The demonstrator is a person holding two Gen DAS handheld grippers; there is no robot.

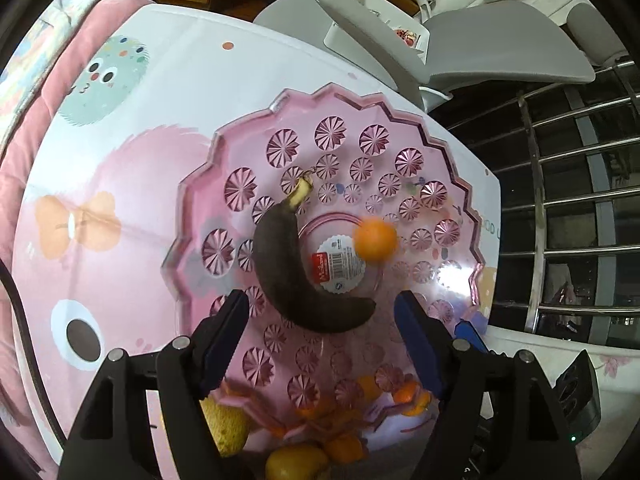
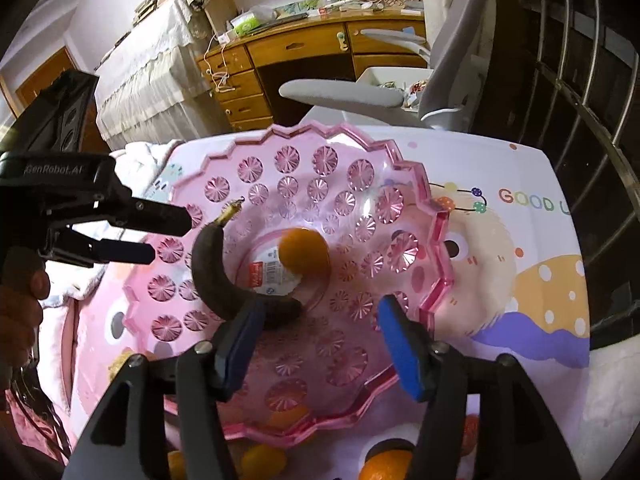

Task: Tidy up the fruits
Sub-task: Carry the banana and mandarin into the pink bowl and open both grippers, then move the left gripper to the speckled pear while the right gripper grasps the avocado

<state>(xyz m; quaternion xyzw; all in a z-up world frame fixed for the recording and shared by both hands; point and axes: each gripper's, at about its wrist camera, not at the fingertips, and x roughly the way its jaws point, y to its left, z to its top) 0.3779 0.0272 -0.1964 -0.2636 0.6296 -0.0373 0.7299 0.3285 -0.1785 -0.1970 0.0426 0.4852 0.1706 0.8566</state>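
Your left gripper (image 1: 320,312) hangs over the near part of the pink bowl (image 1: 400,128), its blue-padded jaws spread wide and holding nothing. Your right gripper (image 2: 320,320) is likewise parted and empty, poised above the bowl's near rim. Seen from the right wrist, the left gripper (image 2: 160,236) reaches in from the bowl's left side, fingers apart, above the rim.

Inside the bowl, a blackened banana (image 1: 296,272) curves along the left of the central well, its pale stem end pointing to the far rim. A small orange (image 1: 376,238) sits blurred at the well's right edge, beside the barcode label (image 1: 340,268) on the bowl's floor. It lies apart from the banana.

Just outside the near rim, more fruit lies on the patterned table cover (image 1: 120,128): a yellow fruit (image 1: 228,424) to the left and several oranges (image 2: 384,466), partly seen through the translucent wall.

Beyond the bowl's far side stands a grey chair (image 2: 344,92).
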